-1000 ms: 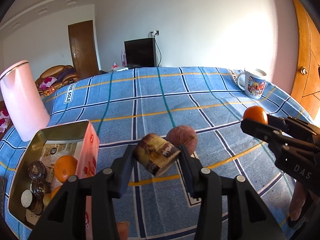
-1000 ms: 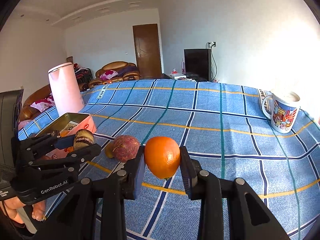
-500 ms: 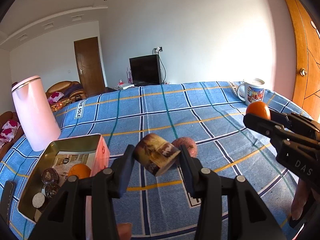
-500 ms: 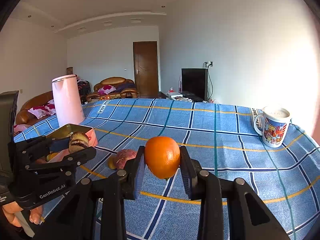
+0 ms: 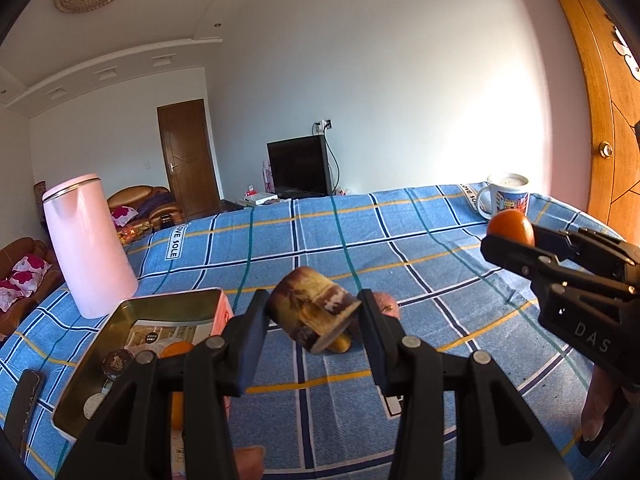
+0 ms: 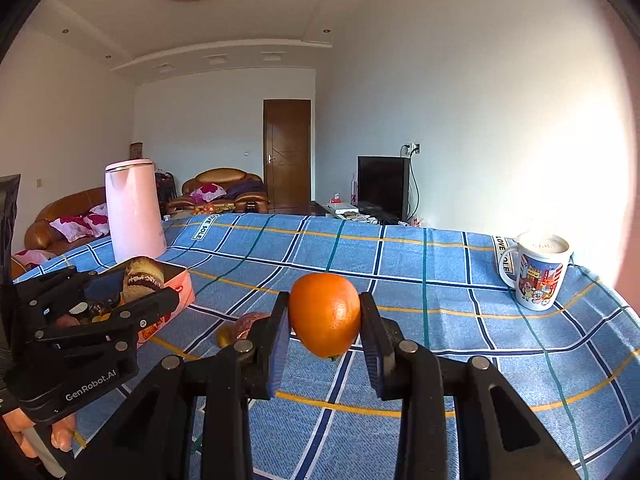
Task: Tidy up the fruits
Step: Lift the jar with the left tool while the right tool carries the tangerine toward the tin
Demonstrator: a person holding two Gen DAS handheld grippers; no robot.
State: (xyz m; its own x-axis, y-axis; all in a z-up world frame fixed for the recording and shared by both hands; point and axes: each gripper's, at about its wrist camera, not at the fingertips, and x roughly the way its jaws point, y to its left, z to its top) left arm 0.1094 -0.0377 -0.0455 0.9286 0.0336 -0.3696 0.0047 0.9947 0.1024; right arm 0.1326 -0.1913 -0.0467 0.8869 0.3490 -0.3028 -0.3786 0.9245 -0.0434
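My left gripper (image 5: pixel 314 316) is shut on a brown, mottled, cylinder-shaped piece of fruit (image 5: pixel 312 314), held above the blue checked tablecloth; that same piece (image 6: pixel 142 274) shows at the left of the right wrist view. My right gripper (image 6: pixel 325 316) is shut on an orange (image 6: pixel 325 314), which appears at the right of the left wrist view as well (image 5: pixel 511 226). A reddish round fruit (image 5: pixel 387 304) and a small yellow one (image 5: pixel 340 345) lie on the cloth behind the left gripper. An open metal tin (image 5: pixel 172 307) at the left holds an orange (image 5: pixel 178 349) and dark round pieces.
A tall pink kettle (image 5: pixel 88 244) stands beyond the tin. A printed mug (image 6: pixel 538 274) sits near the table's far right edge. A dark flat object (image 5: pixel 24 404) lies by the front left. A wooden door (image 5: pixel 600 112) is close on the right.
Both grippers have risen and tilted up with their fruit still gripped, so more wall and ceiling show. The tin and the loose fruit sit lower in the views.
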